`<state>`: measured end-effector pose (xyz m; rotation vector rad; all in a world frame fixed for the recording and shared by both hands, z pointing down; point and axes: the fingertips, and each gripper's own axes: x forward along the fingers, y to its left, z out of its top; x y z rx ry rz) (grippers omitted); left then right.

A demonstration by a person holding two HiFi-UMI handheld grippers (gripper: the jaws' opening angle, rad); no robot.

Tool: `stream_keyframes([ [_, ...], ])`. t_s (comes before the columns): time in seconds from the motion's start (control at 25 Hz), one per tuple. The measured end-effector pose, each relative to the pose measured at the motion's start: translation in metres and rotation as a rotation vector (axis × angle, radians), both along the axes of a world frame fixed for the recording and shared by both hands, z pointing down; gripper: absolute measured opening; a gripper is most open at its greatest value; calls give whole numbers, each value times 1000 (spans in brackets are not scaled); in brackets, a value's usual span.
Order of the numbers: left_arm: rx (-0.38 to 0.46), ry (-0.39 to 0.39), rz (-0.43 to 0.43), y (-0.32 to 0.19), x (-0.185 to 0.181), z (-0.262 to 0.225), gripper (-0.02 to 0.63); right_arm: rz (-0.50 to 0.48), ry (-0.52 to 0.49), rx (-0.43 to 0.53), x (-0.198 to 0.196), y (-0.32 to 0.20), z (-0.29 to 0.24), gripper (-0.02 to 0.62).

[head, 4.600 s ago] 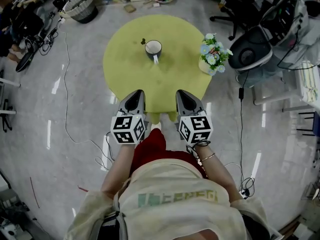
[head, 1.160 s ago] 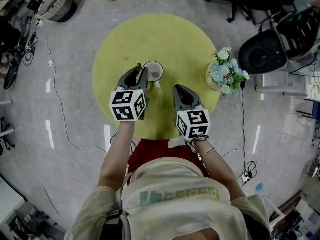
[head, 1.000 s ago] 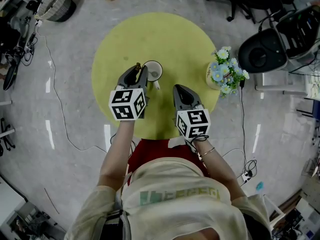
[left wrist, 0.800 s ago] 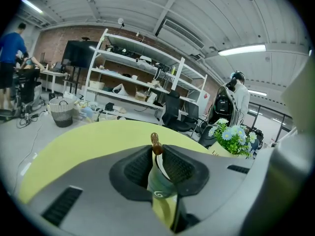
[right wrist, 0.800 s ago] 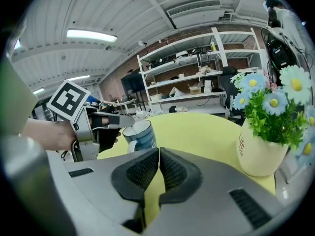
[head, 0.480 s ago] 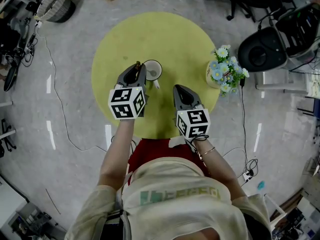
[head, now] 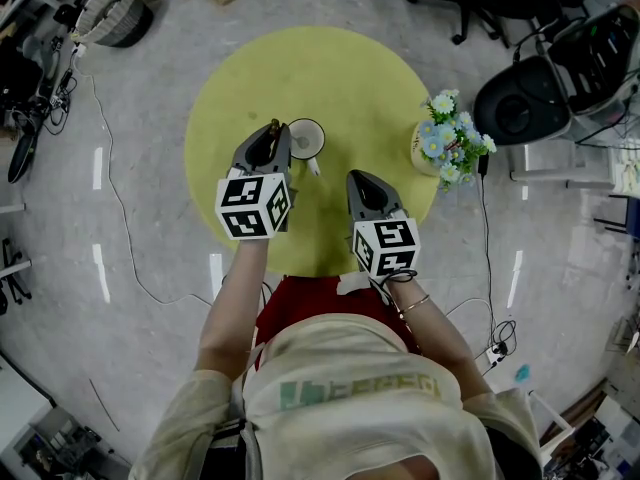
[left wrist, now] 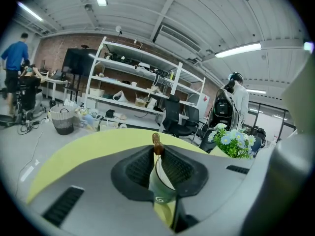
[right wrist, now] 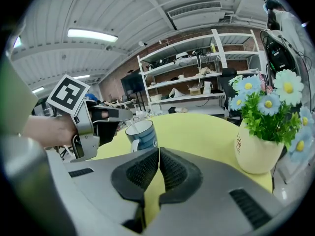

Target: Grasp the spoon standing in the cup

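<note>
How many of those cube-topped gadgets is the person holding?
2. The left hand-held gripper is by the blue ceramic cup, shut on the brown-handled spoon; the right hand-held gripper hangs shut and empty over the round yellow table's near side.

The cream vase of flowers bears a short dark word near its left edge that looks like "Life". The shirt has a row of green block letters across it, too blurred to read. The cube on the left tool and the cube on the right tool carry black-and-white square codes.
</note>
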<state>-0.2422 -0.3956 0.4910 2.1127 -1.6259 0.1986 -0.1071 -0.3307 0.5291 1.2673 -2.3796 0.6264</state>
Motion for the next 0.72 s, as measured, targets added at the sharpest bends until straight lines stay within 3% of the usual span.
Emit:
stream_keyframes([
  [0.72, 121, 23, -31, 24, -10, -46, 58, -24, 8, 61, -9, 17, -22, 37],
])
